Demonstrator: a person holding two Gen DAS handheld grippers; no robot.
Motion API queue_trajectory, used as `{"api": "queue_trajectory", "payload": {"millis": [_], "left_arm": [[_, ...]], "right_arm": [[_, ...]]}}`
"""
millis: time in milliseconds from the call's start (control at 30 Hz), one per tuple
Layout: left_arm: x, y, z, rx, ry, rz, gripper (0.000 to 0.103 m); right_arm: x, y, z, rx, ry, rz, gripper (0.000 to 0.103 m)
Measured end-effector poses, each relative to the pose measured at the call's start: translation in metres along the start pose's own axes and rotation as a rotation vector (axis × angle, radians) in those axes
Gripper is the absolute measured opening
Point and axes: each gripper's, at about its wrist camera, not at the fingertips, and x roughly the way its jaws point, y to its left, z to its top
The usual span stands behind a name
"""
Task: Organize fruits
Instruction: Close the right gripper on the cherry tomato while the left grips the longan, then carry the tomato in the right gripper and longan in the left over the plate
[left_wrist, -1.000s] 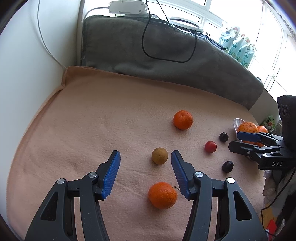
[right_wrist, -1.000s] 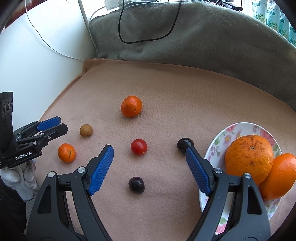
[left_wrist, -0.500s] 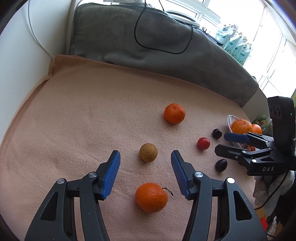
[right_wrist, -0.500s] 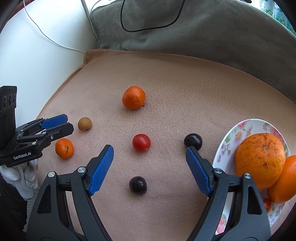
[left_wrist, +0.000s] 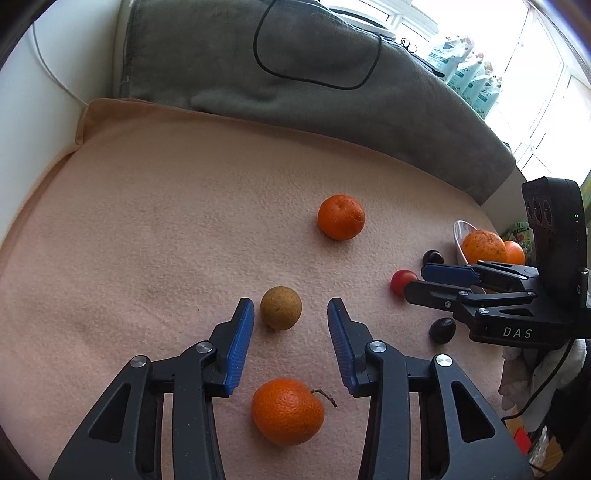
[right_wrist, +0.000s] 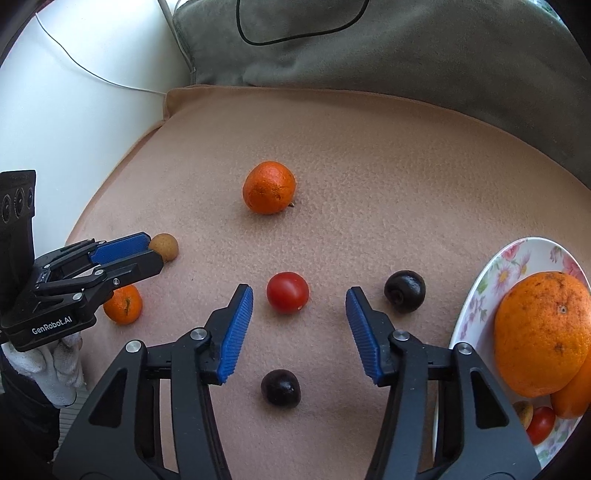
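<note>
- Meanwhile, the left gripper (left_wrist: 290, 310) hung over a peach blanket (left_wrist: 166, 221), its jaws closing with nothing yet pressed; a small brown fruit (left_wrist: 281, 307) lay between the blue tips, clear of both pads.
- Nearer the camera, a stemmed mandarin (left_wrist: 287, 410) sat between the gripper's arms; a second mandarin (left_wrist: 341, 217) lay farther off.
- To the right, the right gripper (right_wrist: 299, 299) was likewise closing on empty air, a cherry tomato (right_wrist: 287, 292) just beyond its tips.
- Two dark fruits (right_wrist: 405, 291) (right_wrist: 280, 388), hard to identify, lay close by.
- At far right, a floral plate (right_wrist: 491, 280), cut off by the frame, held two oranges (right_wrist: 541, 332); smaller fruit there was partly hidden.
- A white-gloved hand (right_wrist: 55, 365) showed below the left tool.
</note>
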Motion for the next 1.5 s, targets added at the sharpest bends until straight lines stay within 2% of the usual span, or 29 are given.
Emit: {"api": "queue_trajectory", "payload": {"millis": [167, 400, 600, 933, 1500], "left_arm": [[0.004, -0.001, -0.001, 0.011, 0.011, 0.011, 0.035], [0.008, 0.001, -0.002, 0.009, 0.015, 0.023, 0.029], [0.011, 0.001, 0.0, 0.02, 0.013, 0.039, 0.024], [0.007, -0.003, 0.0, 0.021, -0.002, 0.037, 0.024], [-0.008, -0.035, 0.006, 0.062, -0.05, -0.023, 0.023]], "right_arm": [[0.006, 0.007, 0.004, -0.04, 0.018, -0.013, 0.043], [0.015, 0.013, 0.005, -0.08, 0.036, -0.038, 0.039], [0.016, 0.013, 0.005, -0.091, 0.033, -0.054, 0.026], [0.005, 0.01, 0.004, -0.071, -0.004, -0.047, 0.026], [-0.074, -0.008, -0.025, -0.003, -0.148, -0.05, 0.026]]}}
